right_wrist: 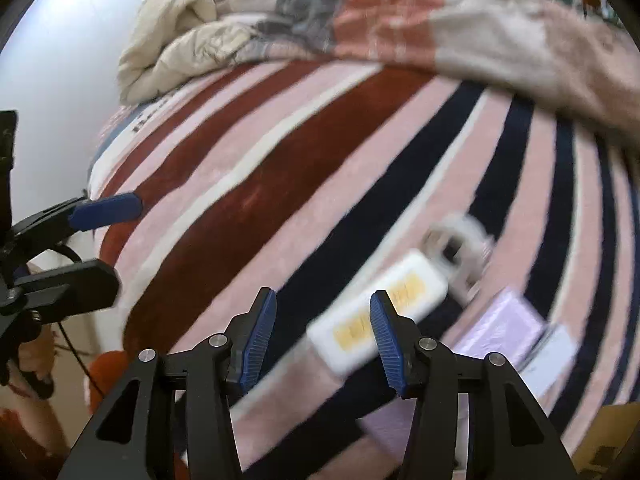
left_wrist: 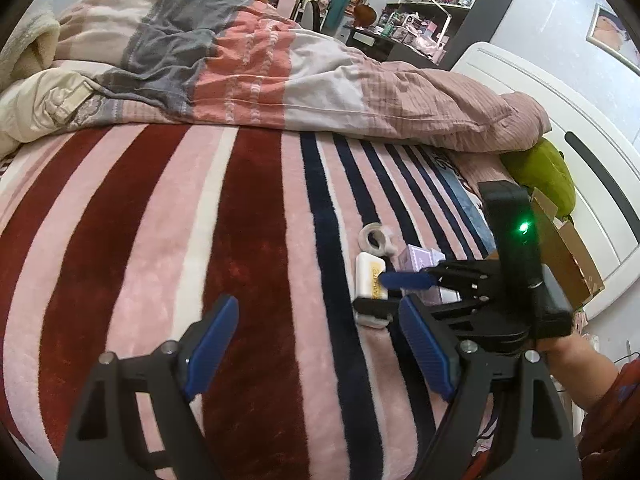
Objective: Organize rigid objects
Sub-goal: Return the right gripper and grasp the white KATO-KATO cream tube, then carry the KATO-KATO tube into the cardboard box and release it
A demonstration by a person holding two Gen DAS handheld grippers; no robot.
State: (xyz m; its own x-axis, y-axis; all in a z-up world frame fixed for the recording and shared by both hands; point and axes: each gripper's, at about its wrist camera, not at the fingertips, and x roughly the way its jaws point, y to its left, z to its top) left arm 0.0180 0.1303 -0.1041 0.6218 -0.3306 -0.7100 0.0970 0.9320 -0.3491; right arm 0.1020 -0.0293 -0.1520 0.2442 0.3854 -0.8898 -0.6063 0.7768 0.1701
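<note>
- The white box with a yellow label (right_wrist: 378, 316) lies flat on the striped blanket (left_wrist: 248, 216), blurred in the right wrist view; in the left wrist view the right gripper (left_wrist: 394, 292) hides its near end.
- Beside its far end sits a roll of tape (left_wrist: 373, 239), and next to both a lilac box (left_wrist: 422, 260), partly covered by the gripper's linkage.
- The right gripper (right_wrist: 322, 332) hangs over the white box with its jaws partly apart; the right pad overlaps the box in the view, but whether either pad touches it cannot be told.
- The left gripper (left_wrist: 316, 344) stands wide open over bare blanket, holding nothing, well to the side of the boxes.
- A cardboard box (left_wrist: 568, 248), cut off behind the right gripper's body, sits at the blanket's edge near a green plush (left_wrist: 548, 176) and the white headboard (left_wrist: 560, 120).
- A rumpled duvet (left_wrist: 240, 68) lies across the far side of the bed.
</note>
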